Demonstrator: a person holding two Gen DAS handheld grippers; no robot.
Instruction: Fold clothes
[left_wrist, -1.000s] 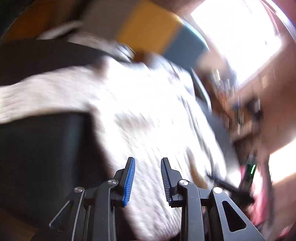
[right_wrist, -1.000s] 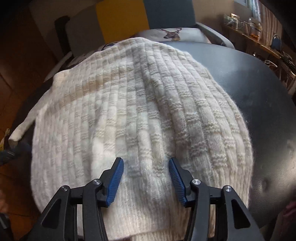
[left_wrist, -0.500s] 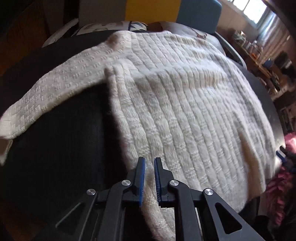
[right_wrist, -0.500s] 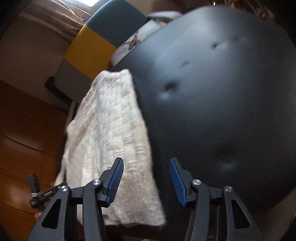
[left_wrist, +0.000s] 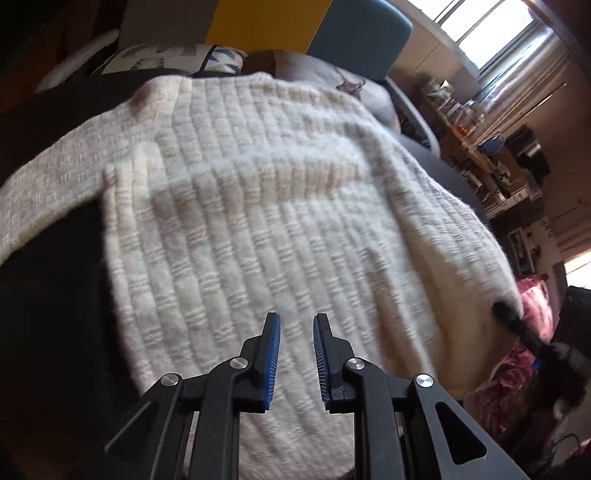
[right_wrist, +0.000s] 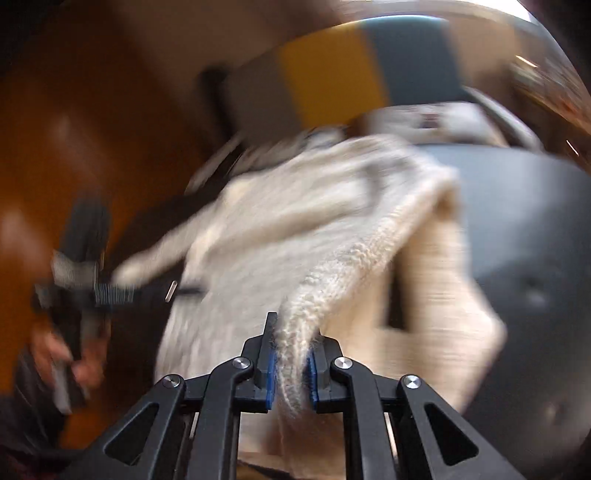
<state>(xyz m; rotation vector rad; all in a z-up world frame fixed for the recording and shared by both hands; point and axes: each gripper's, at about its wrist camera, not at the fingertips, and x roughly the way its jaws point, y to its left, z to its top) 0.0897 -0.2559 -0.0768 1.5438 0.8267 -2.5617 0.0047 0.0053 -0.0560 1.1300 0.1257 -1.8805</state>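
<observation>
A cream knit sweater (left_wrist: 258, 221) lies spread over a black padded surface (left_wrist: 55, 295), one sleeve reaching out to the left. My left gripper (left_wrist: 296, 325) hovers over the sweater's near part. Its jaws are opening, a narrow gap shows, and nothing is between them. My right gripper (right_wrist: 293, 328) has its jaws closing on the sweater's (right_wrist: 277, 229) right edge, and the pads pinch a lifted ridge of knit. In the left wrist view the right gripper (left_wrist: 513, 317) shows at that edge. In the blurred right wrist view the left gripper (right_wrist: 110, 291) appears at far left.
A chair with a grey, yellow and teal back (left_wrist: 266, 22) stands behind the surface, with printed cushions (left_wrist: 166, 59) on it. Pink fabric (left_wrist: 535, 306) lies low at the right. Cluttered shelves (left_wrist: 461, 110) run below a bright window. A hand (right_wrist: 62, 354) holds the left tool above the wooden floor (right_wrist: 74, 129).
My right gripper went from open beside the sweater's edge to shut on it, and raised the edge. My left gripper moved over the sweater and its jaws parted slightly.
</observation>
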